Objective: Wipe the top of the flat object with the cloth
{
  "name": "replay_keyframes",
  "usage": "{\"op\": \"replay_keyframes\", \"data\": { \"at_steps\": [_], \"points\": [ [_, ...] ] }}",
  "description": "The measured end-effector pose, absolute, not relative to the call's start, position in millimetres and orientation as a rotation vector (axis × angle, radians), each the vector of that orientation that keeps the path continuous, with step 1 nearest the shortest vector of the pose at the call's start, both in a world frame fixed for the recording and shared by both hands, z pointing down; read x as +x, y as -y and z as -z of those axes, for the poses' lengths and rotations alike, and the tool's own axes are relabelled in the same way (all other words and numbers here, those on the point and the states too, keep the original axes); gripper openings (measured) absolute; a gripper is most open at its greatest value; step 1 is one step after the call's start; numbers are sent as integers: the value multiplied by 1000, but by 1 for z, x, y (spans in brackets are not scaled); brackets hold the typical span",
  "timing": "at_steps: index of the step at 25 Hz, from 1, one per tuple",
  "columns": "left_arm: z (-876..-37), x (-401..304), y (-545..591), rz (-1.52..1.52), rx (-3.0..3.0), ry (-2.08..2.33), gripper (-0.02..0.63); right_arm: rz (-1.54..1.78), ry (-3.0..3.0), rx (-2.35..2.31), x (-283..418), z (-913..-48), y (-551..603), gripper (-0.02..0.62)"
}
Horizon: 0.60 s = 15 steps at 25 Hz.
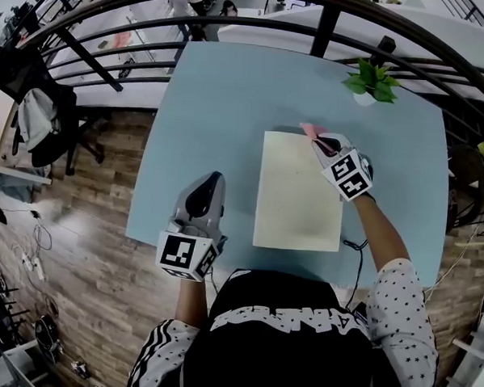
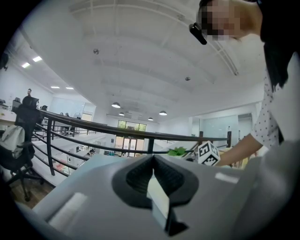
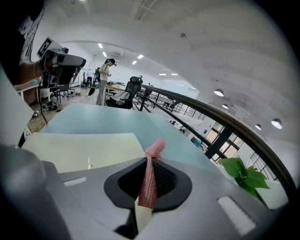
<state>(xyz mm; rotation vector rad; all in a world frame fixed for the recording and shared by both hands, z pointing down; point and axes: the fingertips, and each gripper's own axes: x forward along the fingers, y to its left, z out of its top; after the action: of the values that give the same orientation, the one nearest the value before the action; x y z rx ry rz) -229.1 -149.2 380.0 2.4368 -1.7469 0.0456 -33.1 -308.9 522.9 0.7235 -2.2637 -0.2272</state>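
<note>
A cream flat board (image 1: pixel 299 190) lies on the pale blue table (image 1: pixel 214 106), in front of the person. My right gripper (image 1: pixel 319 138) hovers at the board's far right corner, shut on a pink cloth (image 1: pixel 311 131). In the right gripper view the pink cloth (image 3: pixel 150 176) is pinched between the closed jaws, its tip poking out over the board (image 3: pixel 84 147). My left gripper (image 1: pixel 203 187) stays over the table left of the board, shut with nothing in it; the left gripper view (image 2: pixel 153 174) shows its jaws pressed together, pointing up at the ceiling.
A small potted plant (image 1: pixel 372 82) stands at the table's far right. A black railing (image 1: pixel 235 25) runs behind the table. A chair with clothes (image 1: pixel 36 117) stands to the left on the wooden floor. A cable (image 1: pixel 356 255) hangs at the table's near right edge.
</note>
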Motion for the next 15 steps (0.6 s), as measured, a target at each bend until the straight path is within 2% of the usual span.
{"op": "replay_keyframes", "data": {
  "at_steps": [6,15],
  "points": [
    [-383,-234,154,-54,2416,1760,0,154,2217,634,-36,-558,306,14],
    [-380,-238,152,-47,2423,1758,0,97,2219,622,-40,-563,297,14]
  ]
}}
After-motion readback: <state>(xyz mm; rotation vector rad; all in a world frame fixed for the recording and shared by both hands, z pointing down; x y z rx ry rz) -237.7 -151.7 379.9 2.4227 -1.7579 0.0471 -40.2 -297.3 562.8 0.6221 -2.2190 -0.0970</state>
